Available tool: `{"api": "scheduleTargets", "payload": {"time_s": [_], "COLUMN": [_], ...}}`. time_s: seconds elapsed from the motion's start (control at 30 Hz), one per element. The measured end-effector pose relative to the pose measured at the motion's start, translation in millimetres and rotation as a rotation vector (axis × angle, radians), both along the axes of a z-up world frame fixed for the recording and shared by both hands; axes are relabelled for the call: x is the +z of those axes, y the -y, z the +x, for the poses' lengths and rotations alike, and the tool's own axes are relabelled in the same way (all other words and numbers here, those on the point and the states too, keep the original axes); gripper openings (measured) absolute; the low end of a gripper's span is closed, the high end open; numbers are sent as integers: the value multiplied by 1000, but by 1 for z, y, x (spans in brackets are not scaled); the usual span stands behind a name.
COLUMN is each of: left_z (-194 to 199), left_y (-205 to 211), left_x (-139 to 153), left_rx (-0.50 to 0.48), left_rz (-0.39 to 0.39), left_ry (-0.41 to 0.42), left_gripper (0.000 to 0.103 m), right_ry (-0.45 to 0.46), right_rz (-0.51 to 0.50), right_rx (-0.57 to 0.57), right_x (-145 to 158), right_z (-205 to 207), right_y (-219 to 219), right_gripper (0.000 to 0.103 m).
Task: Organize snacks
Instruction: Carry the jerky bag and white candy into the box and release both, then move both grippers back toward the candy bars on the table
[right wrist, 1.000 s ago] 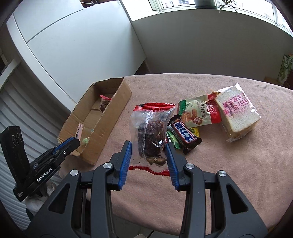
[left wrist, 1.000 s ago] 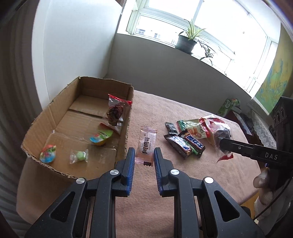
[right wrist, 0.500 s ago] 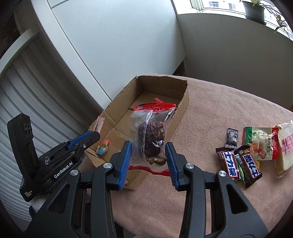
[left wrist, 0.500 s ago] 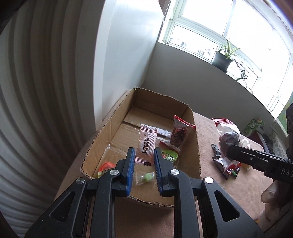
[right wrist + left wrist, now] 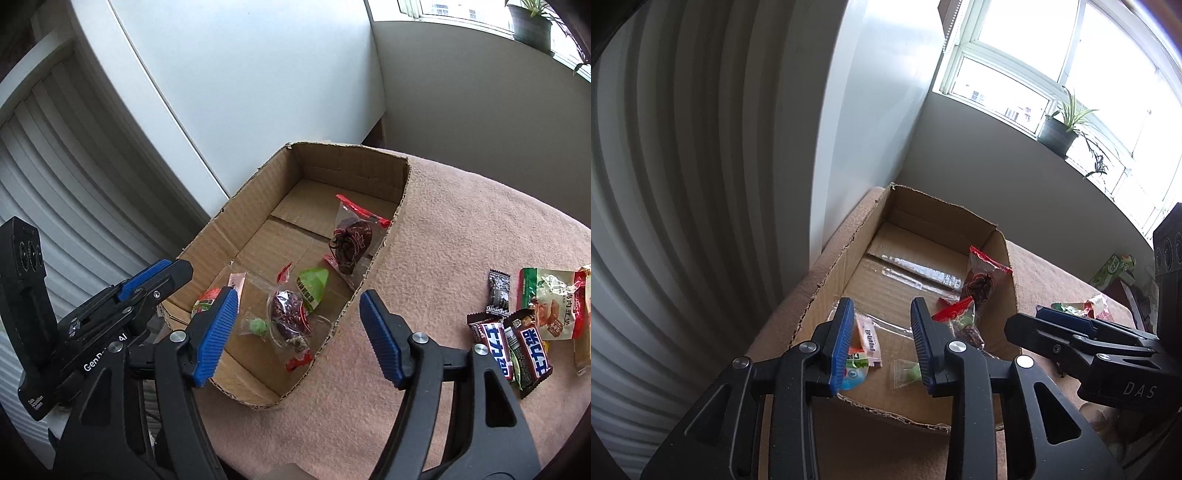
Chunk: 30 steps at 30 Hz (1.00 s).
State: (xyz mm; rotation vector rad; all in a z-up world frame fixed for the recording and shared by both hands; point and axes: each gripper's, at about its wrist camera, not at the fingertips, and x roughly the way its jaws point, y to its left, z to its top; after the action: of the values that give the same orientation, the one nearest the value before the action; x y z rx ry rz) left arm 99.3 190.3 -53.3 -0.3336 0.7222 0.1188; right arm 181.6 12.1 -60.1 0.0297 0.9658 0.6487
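Your left gripper (image 5: pixel 882 341): jaws parted, holding nothing, poised above the near end of the cardboard box (image 5: pixel 849 258). The pink-striped sachet (image 5: pixel 870 341) lies on the box floor just inside your left finger, overlapping a round orange-and-green sweet (image 5: pixel 855 371).

Your right gripper (image 5: pixel 297 341): jaws spread wide, holding nothing, above the near right wall of the box (image 5: pixel 384 236). The clear bag of dark dried fruit with red seal (image 5: pixel 290 317) lies on the box floor between the two fingers as this camera sees it, nearer the left one.

Also in the box:
- small clear packet with a green sweet (image 5: pixel 256 326), touching the dried-fruit bag;
- green wedge-shaped packet (image 5: pixel 314 284), just beyond the bag;
- second red-sealed bag of dark fruit (image 5: pixel 349 240), leaning against the right wall.

On the pink tablecloth (image 5: pixel 461 229), well apart from the box to your right:
- two chocolate bars in brown wrappers (image 5: pixel 513 350), side by side;
- small black sachet (image 5: pixel 498 291);
- green-and-red snack pack (image 5: pixel 550 302).

On the windowsill: potted plant (image 5: pixel 1062 127).
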Motion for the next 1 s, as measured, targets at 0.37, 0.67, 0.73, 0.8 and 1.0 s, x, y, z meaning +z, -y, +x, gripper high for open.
{"api": "scheduleTargets", "payload": {"time_s": [0.37,0.67,0.73,0.8,1.0], "left_z": [-5,1,6,12,31], "left_y": [24,83,100,117,168], "left_x": [13,20,17,12,-6], "left_rx": [-28,-158,-193,-230,-346], "left_rz": [-6,-7,-8,-16,-42], "left_ry": [28,31,16,-7,-75], "left_gripper": [30,30,30,31,38], "right_ry": [7,32,25,6,-32], "right_rz": [40,-5,-23,-36,-56], "right_rx": [-77,-167,-199,-227,-273], "right_x": [14,15,9,0,-23], "right_z": [-8,-8,-5,-1,5], "right_y": [70,146,164,180,217], "right_gripper": [71,76,80,80,80]}}
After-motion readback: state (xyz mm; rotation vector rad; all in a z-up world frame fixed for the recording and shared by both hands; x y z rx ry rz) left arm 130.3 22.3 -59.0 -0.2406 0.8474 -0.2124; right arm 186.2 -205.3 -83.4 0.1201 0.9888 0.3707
